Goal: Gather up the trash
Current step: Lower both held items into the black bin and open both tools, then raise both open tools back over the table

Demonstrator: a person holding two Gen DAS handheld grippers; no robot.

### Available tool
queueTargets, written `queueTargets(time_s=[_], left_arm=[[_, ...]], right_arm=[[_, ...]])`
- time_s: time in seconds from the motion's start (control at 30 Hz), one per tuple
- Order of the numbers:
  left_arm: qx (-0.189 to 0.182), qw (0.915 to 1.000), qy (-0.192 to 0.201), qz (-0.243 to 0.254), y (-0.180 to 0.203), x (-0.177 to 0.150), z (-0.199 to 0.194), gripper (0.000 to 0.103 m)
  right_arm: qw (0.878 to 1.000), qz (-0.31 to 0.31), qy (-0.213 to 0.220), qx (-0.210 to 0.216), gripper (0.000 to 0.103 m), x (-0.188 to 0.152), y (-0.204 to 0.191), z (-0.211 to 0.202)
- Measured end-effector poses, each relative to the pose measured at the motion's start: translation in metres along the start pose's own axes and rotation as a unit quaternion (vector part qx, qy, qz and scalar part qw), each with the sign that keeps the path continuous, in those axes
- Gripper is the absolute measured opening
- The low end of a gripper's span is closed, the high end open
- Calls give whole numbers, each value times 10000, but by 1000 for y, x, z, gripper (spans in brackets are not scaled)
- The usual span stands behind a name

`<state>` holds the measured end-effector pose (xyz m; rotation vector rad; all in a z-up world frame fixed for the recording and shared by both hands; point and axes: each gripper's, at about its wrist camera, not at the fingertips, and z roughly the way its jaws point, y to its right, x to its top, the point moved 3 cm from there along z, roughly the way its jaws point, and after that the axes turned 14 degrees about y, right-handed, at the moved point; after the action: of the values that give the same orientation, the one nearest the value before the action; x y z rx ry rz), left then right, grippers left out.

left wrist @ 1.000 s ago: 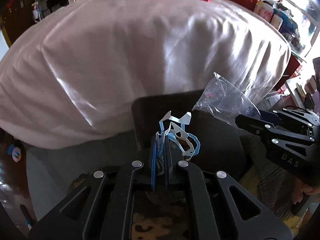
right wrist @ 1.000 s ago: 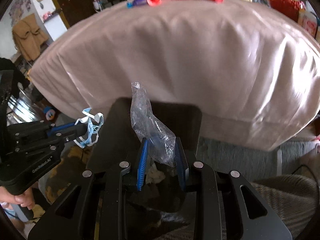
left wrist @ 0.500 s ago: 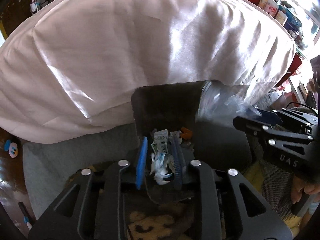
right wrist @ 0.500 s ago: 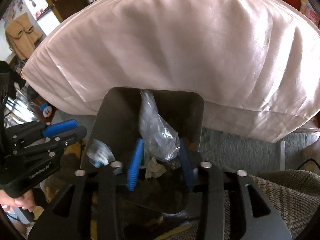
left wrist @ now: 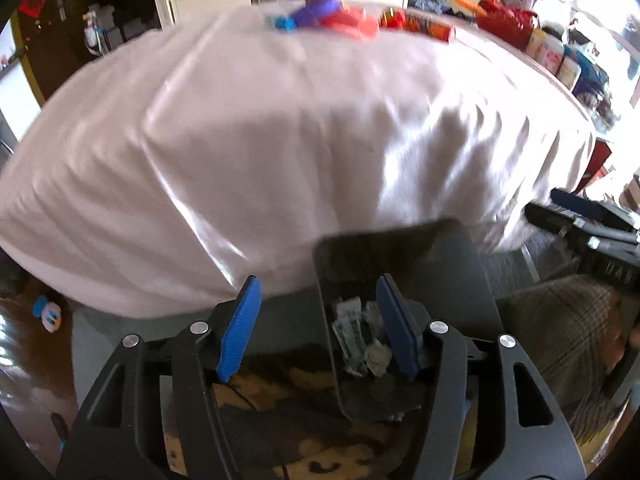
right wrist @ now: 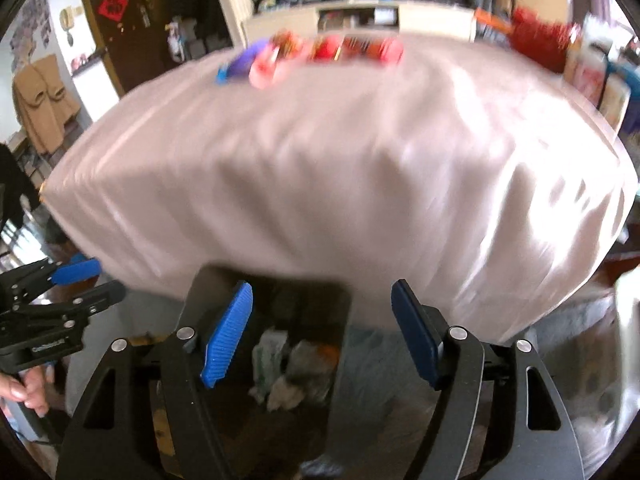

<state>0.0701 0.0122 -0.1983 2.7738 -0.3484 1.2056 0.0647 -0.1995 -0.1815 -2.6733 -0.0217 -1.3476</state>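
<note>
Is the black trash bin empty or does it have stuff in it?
It has stuff in it. Crumpled wrappers lie inside the black bin.

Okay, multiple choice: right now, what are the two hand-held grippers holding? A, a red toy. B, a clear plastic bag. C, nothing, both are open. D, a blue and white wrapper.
C: the left hand-held gripper and the right hand-held gripper both have their blue pads spread with nothing between them, above the dark bin of scraps.

trash (left wrist: pixel 356 340) lies in bin (left wrist: pixel 404 240) before the draped table (left wrist: pixel 280 140).
</note>
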Motion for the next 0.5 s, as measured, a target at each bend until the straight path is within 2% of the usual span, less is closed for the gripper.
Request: queueTargets(time_s=[0.17, 0.27, 0.5], left_arm=[[108, 9994, 308, 62, -9, 38, -9, 62], [134, 9988, 466, 77, -14, 63, -8, 64], [98, 9985, 546, 2, -27, 110, 14, 75]], right_arm=[[9978, -106, 570, -322, 73, 55, 23, -11], [9961, -58, 773, -429, 73, 83, 36, -9], [9949, 51, 859, -532, 73, 133, 50, 21]])
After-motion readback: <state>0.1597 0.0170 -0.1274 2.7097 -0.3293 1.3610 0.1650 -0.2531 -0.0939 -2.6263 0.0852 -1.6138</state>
